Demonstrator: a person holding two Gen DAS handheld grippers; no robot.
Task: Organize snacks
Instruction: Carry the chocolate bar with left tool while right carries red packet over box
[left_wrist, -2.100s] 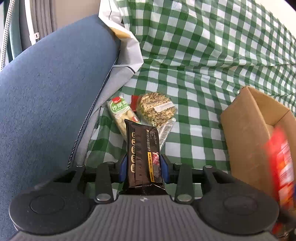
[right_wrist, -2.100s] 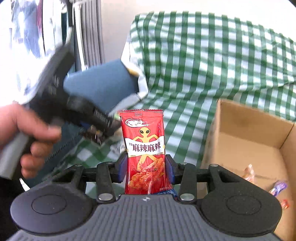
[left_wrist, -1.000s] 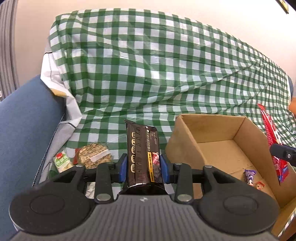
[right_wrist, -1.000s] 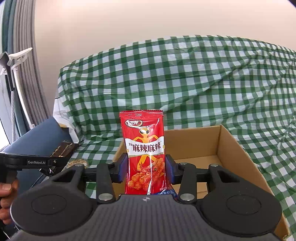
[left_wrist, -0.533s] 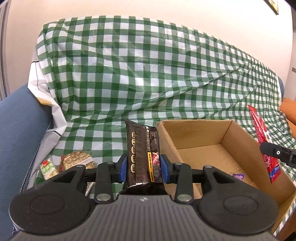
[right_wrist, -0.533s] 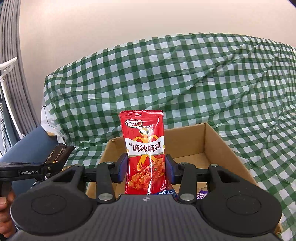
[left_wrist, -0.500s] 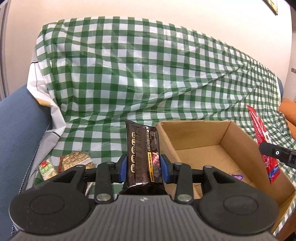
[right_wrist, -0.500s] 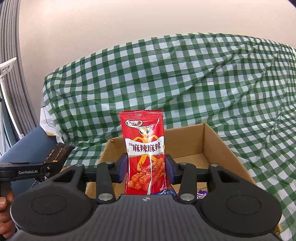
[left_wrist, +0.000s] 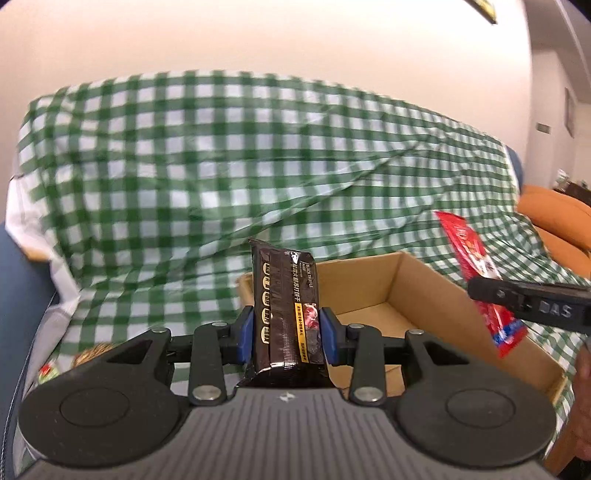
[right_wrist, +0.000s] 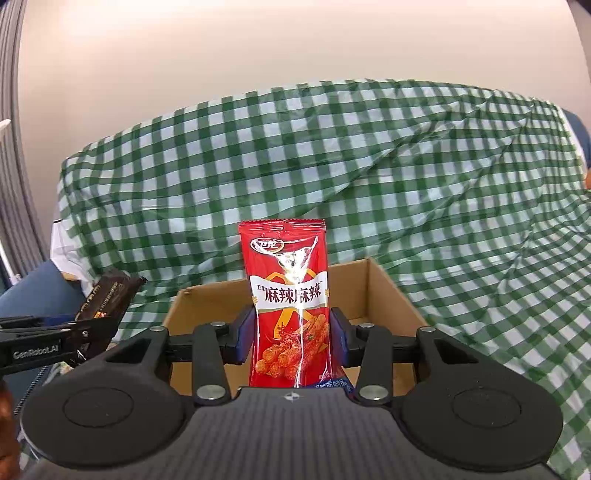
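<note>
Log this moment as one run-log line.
left gripper: shut on black snack packet | right gripper: shut on red spicy-strip packet | both near open cardboard box | neither packet released

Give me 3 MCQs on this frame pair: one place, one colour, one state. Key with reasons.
1. Where is the cardboard box?
A. on the green checked cloth
B. on a bare wooden floor
C. hanging on the wall

2. What colour is the packet in the right gripper?
A. black
B. red
C. yellow

3. What state is the left gripper in?
A. jaws wide open, nothing between them
B. lying inside the box
C. jaws shut on a black packet

Key:
1 A, the green checked cloth surrounds the box on all sides.
2 B, the red packet stands upright between the jaws.
3 C, the blue pads press both sides of the black packet.
</note>
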